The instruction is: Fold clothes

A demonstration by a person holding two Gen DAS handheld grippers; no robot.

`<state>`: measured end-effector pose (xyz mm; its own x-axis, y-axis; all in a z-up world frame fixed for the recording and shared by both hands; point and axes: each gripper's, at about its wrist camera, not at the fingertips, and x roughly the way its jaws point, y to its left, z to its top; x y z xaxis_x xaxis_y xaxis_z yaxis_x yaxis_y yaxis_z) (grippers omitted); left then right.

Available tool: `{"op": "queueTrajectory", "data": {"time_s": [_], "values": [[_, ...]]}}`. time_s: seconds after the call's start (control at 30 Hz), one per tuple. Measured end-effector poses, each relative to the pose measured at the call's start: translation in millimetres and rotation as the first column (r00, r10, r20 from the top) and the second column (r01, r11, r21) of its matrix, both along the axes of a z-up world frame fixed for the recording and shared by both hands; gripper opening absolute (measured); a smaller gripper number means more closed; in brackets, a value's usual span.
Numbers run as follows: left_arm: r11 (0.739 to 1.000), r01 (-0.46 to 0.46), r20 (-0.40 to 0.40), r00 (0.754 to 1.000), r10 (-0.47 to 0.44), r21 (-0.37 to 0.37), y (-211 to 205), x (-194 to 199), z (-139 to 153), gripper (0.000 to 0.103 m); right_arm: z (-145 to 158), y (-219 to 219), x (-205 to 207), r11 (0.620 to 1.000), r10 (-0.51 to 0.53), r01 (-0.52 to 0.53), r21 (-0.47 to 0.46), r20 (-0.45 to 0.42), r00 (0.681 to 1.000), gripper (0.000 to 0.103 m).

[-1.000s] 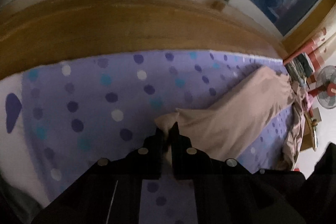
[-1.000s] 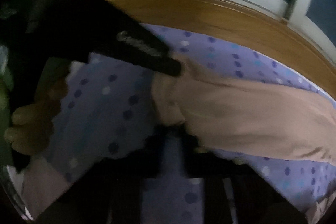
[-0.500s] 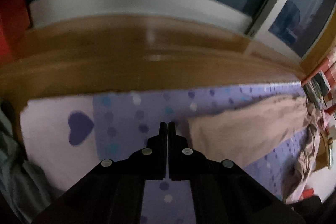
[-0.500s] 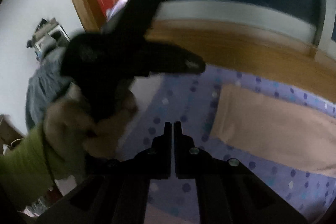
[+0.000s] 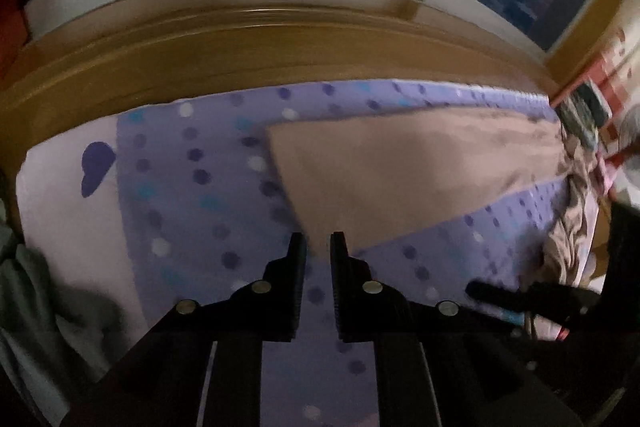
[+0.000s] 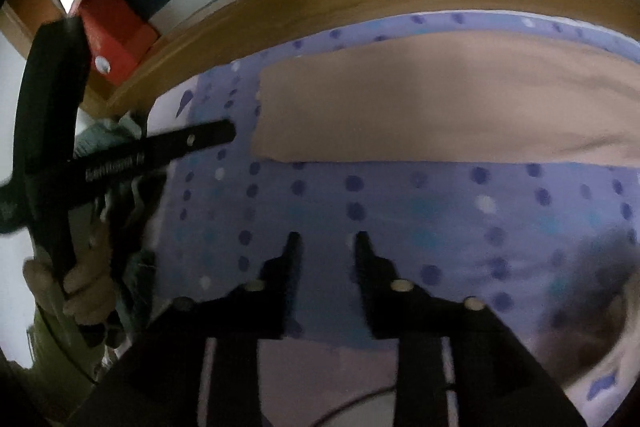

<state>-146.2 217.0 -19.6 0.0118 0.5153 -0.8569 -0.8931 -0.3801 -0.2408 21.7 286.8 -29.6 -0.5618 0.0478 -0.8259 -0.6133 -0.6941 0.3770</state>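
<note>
Nothing is held between the jaws of the left gripper (image 5: pixel 318 247), which have just been opening to a narrow gap, their tips poised over the near corner of the beige garment (image 5: pixel 408 171) without pressing on it. The jaws of the right gripper (image 6: pixel 326 247) have likewise just been opening, stand noticeably wider, and hold nothing; only spotted sheet is seen between them, well short of the garment's near long edge. The garment is laid out flat as a long strip on the purple dotted bedsheet (image 5: pixel 200 195), parallel to the wooden bed frame (image 5: pixel 240 47) beyond it, with its far end trailing into a crumpled heap. It is judged to be light, thin and limp cloth that will sag and slide when lifted from one point only, so it is best pinched at the two corners of the squared short end and carried evenly. A second earlier, that end was clamped in both grippers and held bunched above the sheet; half a second earlier it had been released and both sets of jaws were shut. The end now lies smooth, and both grippers are drawn back from it toward the near side of the sheet.
</note>
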Motion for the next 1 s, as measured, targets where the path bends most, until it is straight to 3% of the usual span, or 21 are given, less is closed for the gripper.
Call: {"op": "queueTrajectory", "data": {"time_s": [0.17, 0.33, 0.43, 0.67, 0.77, 0.93, 1.0], "values": [[0.997, 0.075, -0.005, 0.997, -0.075, -0.01, 9, 58, 10, 0.022, 17, 10, 61, 0.996, -0.082, 0.081, -0.023, -0.06, 0.995, 0.043], [0.992, 0.123, -0.019, 0.992, -0.124, -0.032, 27, 133, 12, 0.023, 19, 16, 129, 0.989, -0.147, 0.148, 0.021, -0.042, 0.988, 0.047], [0.991, 0.131, 0.014, 0.991, -0.131, -0.031, 36, 175, 13, 0.023, 17, 20, 176, 0.983, -0.183, 0.183, 0.02, -0.036, 0.982, 0.047], [0.993, 0.114, -0.036, 0.993, -0.115, -0.043, 53, 255, 25, 0.023, 22, 47, 268, 0.97, -0.24, 0.243, 0.021, -0.084, 0.967, 0.047], [0.996, 0.082, -0.055, 0.995, -0.084, -0.043, 54, 275, 29, 0.023, 22, 55, 288, 0.967, -0.245, 0.249, 0.052, -0.07, 0.967, 0.047], [0.999, 0.024, -0.022, 0.999, -0.025, -0.032, 63, 303, 25, 0.023, 24, 66, 326, 0.972, -0.22, 0.224, 0.068, -0.066, 0.973, 0.047], [0.998, 0.042, -0.011, 0.999, -0.043, -0.045, 74, 315, 22, 0.023, 28, 75, 340, 0.969, -0.235, 0.24, 0.063, -0.073, 0.969, 0.047]]}}
